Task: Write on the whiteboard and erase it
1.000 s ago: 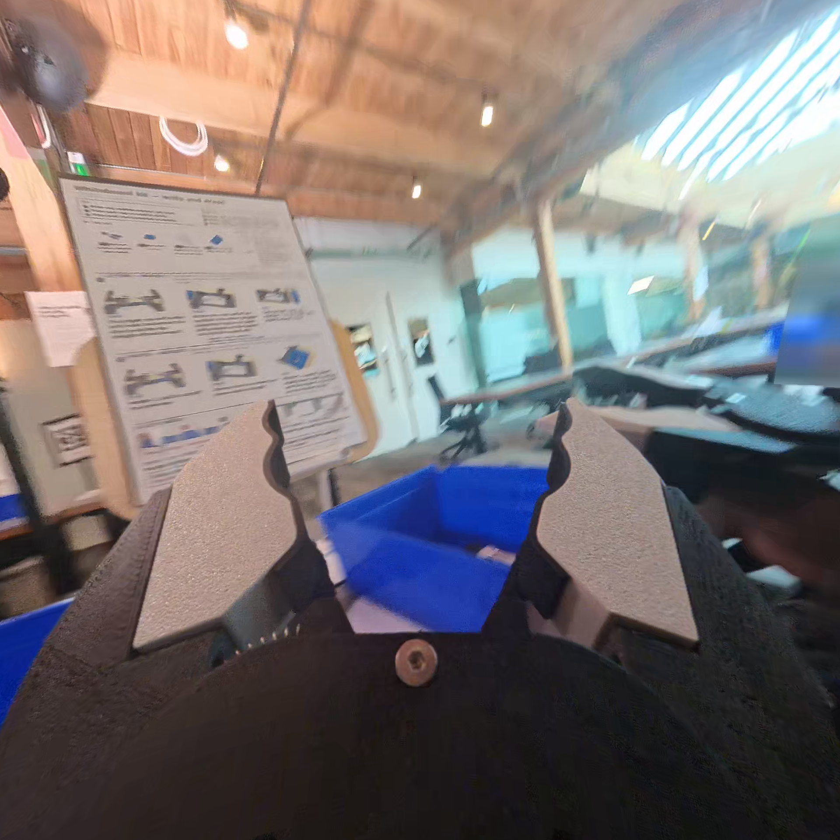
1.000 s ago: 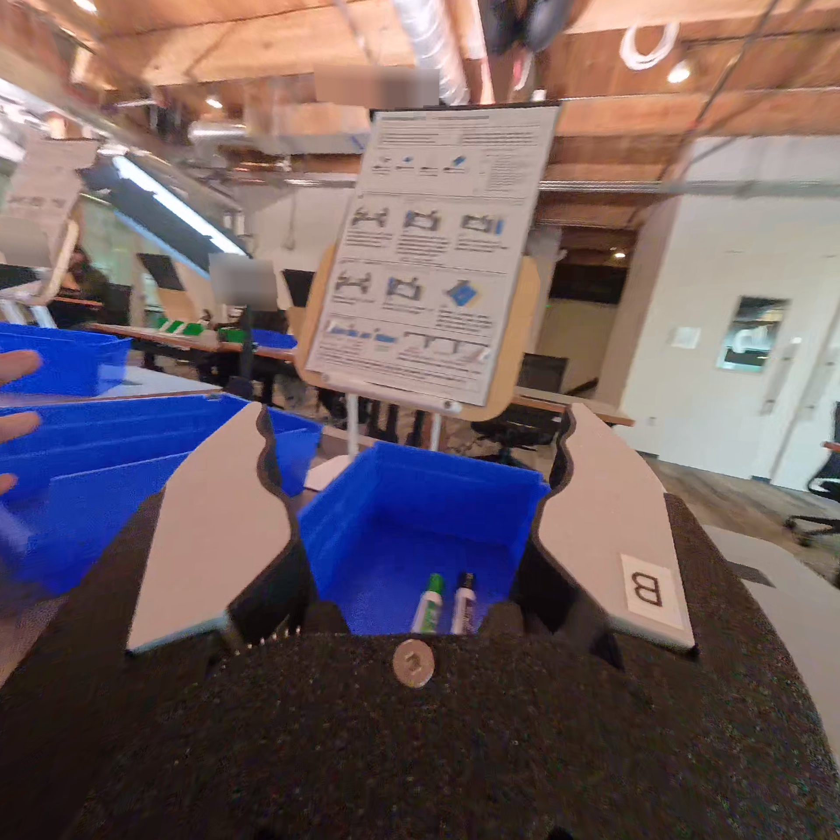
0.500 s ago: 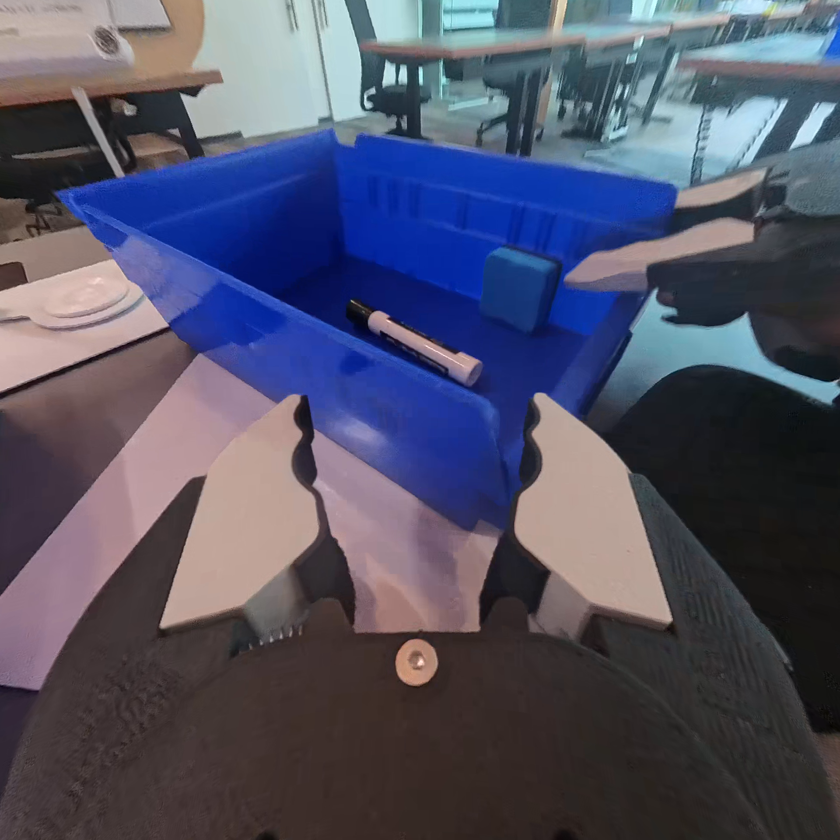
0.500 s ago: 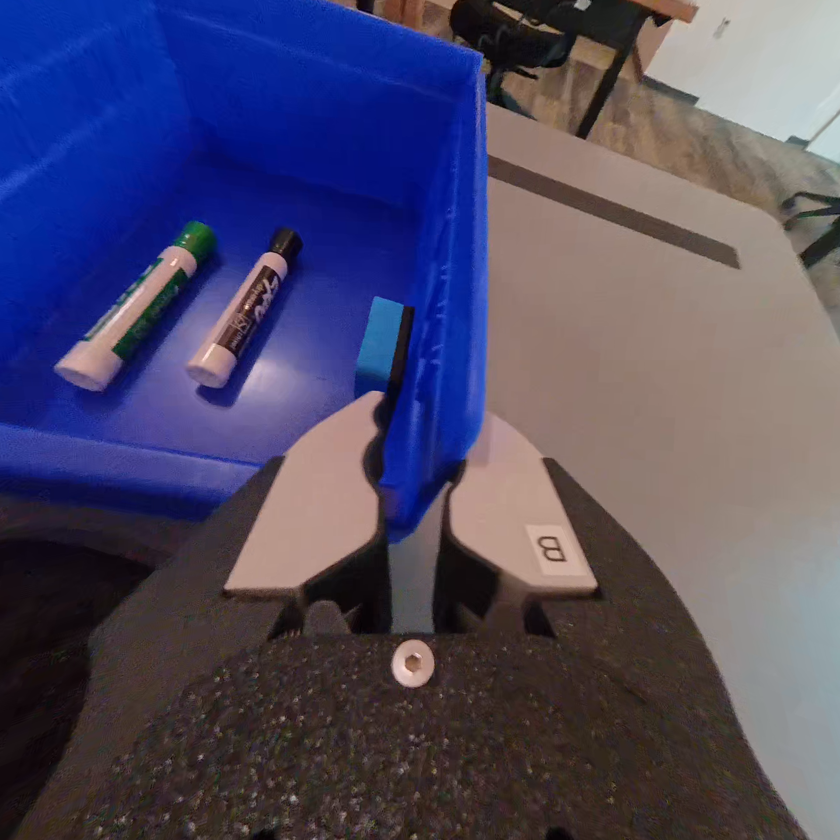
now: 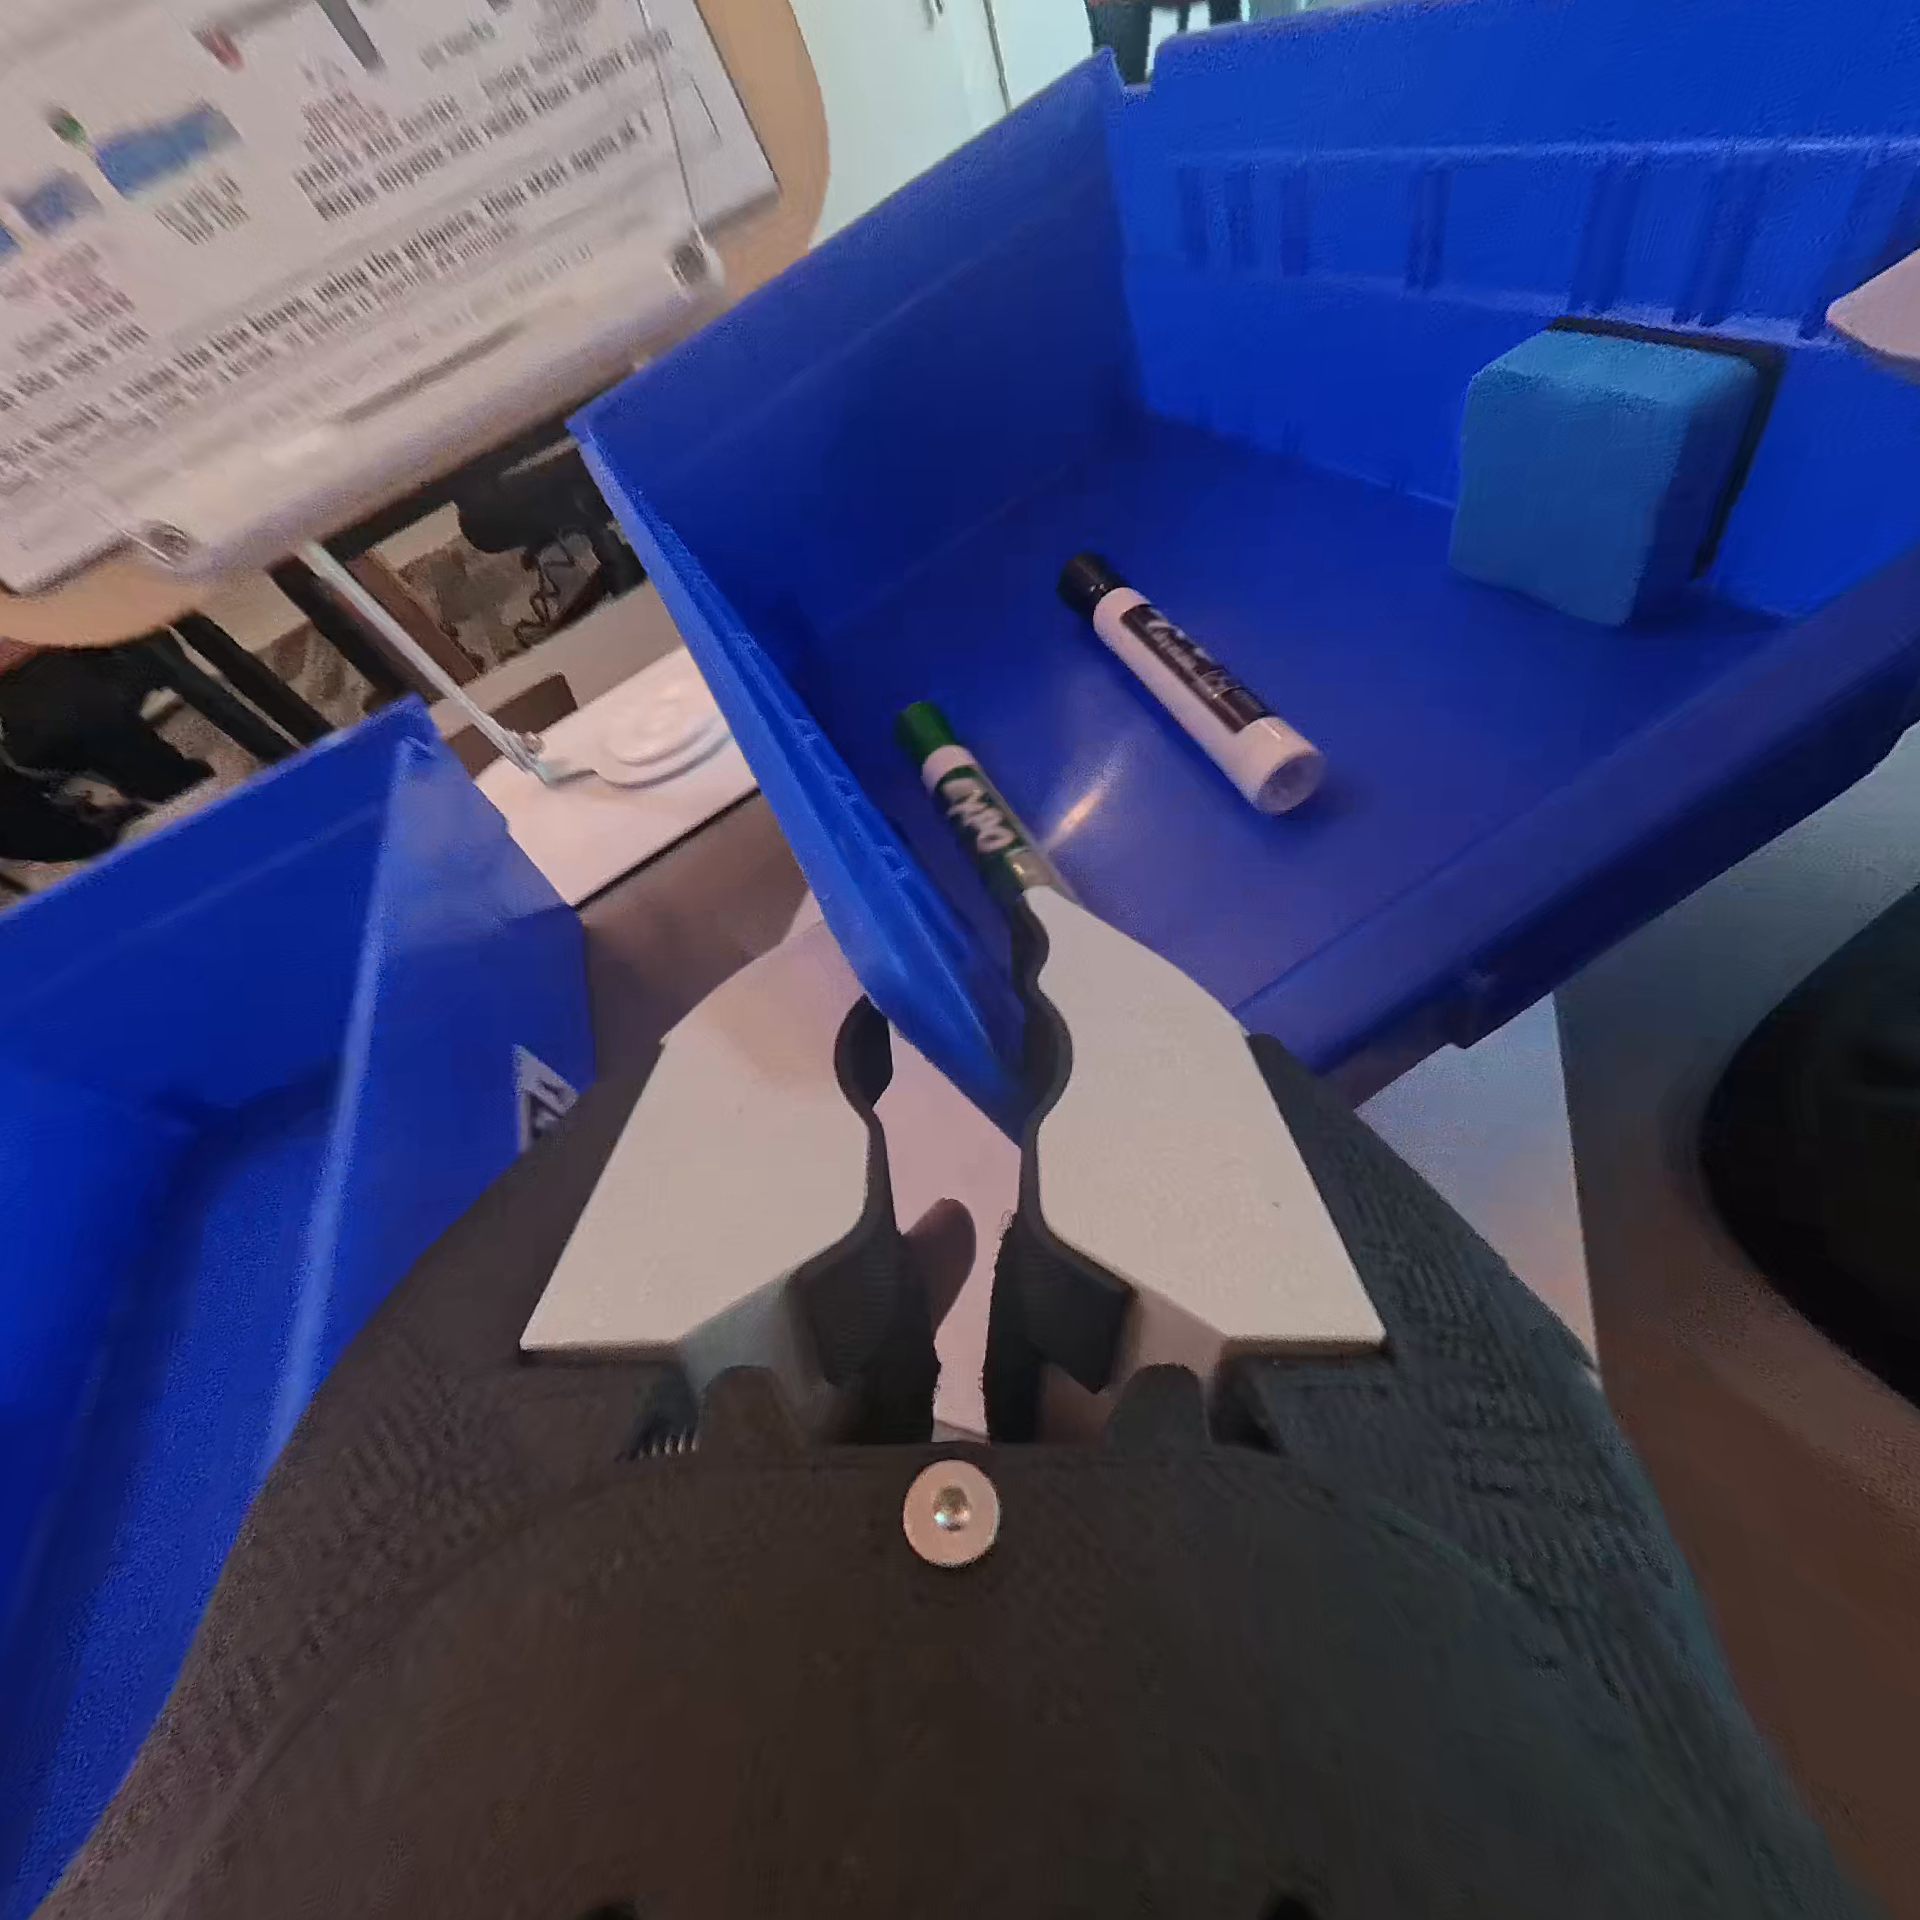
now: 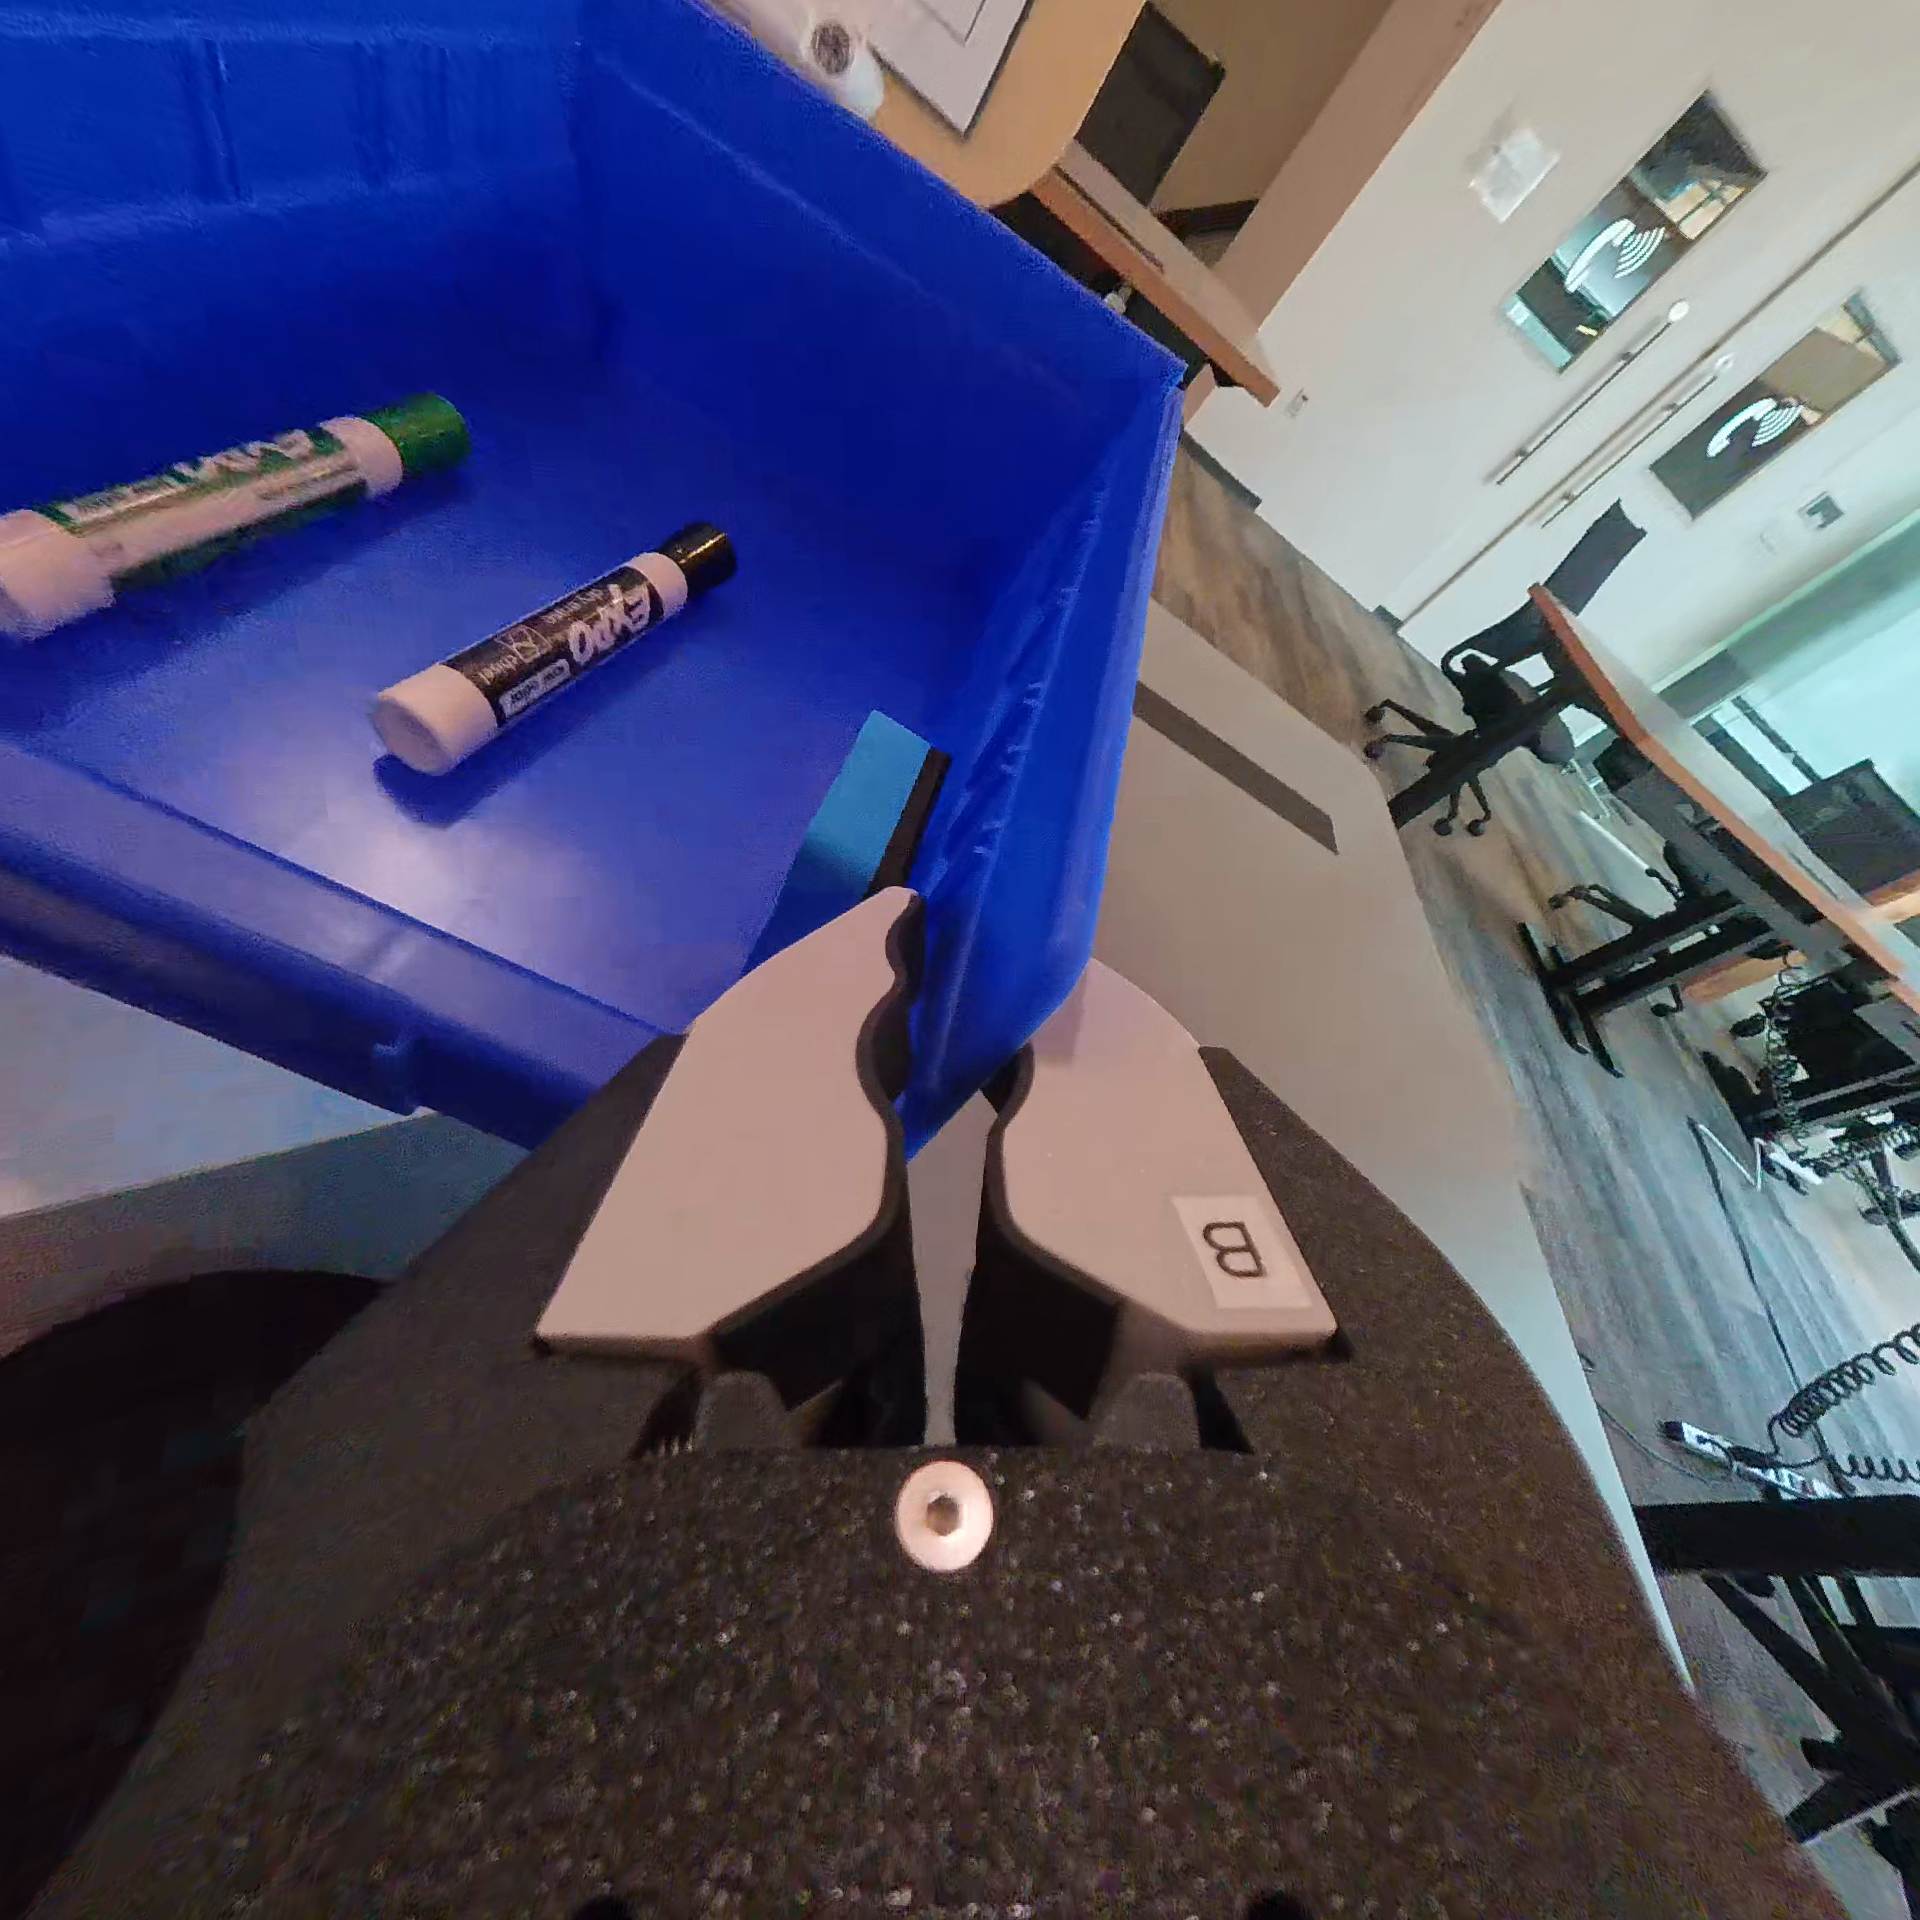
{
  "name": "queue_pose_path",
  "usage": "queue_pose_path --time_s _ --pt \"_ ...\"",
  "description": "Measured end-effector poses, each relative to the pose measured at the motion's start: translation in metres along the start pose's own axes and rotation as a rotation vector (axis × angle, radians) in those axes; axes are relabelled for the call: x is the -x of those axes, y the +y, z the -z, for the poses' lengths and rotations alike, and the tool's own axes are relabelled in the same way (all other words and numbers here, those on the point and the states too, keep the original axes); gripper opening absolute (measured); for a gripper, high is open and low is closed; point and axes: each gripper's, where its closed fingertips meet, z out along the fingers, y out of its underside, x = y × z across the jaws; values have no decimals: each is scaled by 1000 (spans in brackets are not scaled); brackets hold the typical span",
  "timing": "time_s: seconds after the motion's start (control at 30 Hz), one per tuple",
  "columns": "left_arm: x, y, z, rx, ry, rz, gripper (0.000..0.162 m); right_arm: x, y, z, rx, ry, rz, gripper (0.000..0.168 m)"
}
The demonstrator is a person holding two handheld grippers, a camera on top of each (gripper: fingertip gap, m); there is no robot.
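**Both grippers now clamp the bin**

Half a second ago the left gripper [image 5: 951,1023] hung open; now it pinches the blue bin [image 5: 1351,935] wall, as the right gripper [image 6: 961,997] does opposite. The bin looks tilted, perhaps lifted. Inside lie a green marker [image 5: 961,795], black marker [image 5: 1190,681] and eraser [image 5: 1595,473], just ahead.

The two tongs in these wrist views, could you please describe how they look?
Both the left tongs and the right tongs have a rough black body with a silver screw at the centre. Each carries two flat grey fingers with wavy black inner edges. The right tongs' outer finger bears a small white sticker with a letter.
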Motion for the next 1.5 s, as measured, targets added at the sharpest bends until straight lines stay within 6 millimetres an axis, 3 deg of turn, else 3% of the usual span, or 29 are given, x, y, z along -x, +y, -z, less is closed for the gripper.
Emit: queue_pose_path --time_s 0.23,0.47,0.57,0.7,0.87,1.0,1.13,1.3,1.5 --pt "43 -40 59 -9 -15 -13 21 9 -68 41 -80 -12 13 9" --pt "115 -47 127 -24 -172 -30 21 59 -149 55 -234 -89 18 9" --pt "158 -33 161 -9 -302 -25 20 102 -192 49 -323 -164 30 9" --pt "219 -4 216 51 -484 -16 21 179 -247 42 -440 -314 28 9" --pt "278 40 291 141 -664 -34 20 279 -292 55 -562 -462 3 9" --pt "306 78 343 197 -758 7 17 351 -301 73 -605 -560 24 11" --pt "311 118 373 272 -800 59 16 402 -294 81 -559 -658 69 11" --pt "306 164 380 328 -778 146 16 434 -269 82 -493 -706 151 13" --pt "293 199 370 386 -745 180 13 454 -223 80 -378 -744 259 15"
